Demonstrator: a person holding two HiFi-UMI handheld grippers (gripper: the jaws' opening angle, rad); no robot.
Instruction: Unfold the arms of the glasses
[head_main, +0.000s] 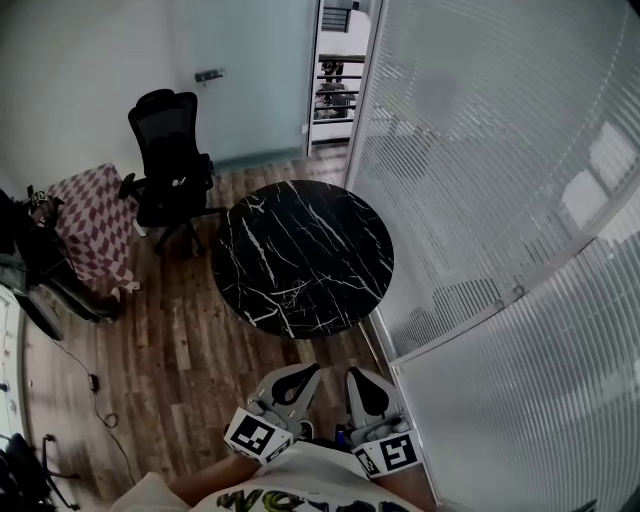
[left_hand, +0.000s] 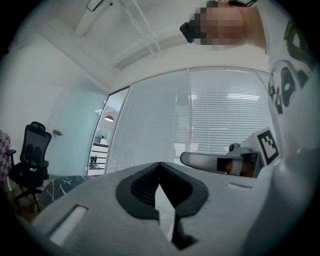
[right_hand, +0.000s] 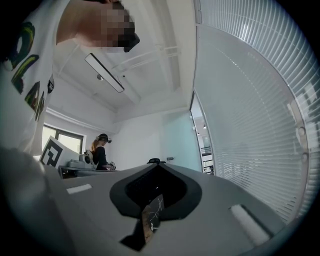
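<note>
No glasses show in any view. In the head view both grippers are held close to the person's body at the bottom of the picture. They sit over the wooden floor, short of a round black marble table (head_main: 305, 255). My left gripper (head_main: 300, 372) has its jaws together with nothing between them, and they meet at the tip in the left gripper view (left_hand: 160, 165). My right gripper (head_main: 358, 376) sits beside it, also closed and empty (right_hand: 159, 165). Both point level, toward the table. The table top looks bare from here.
A black office chair (head_main: 170, 160) stands left of the table, next to a checked cloth (head_main: 95, 225). A glass wall with blinds (head_main: 480, 180) runs close along the right. An open doorway (head_main: 335, 80) lies beyond. Another person (right_hand: 100, 152) stands far off in the right gripper view.
</note>
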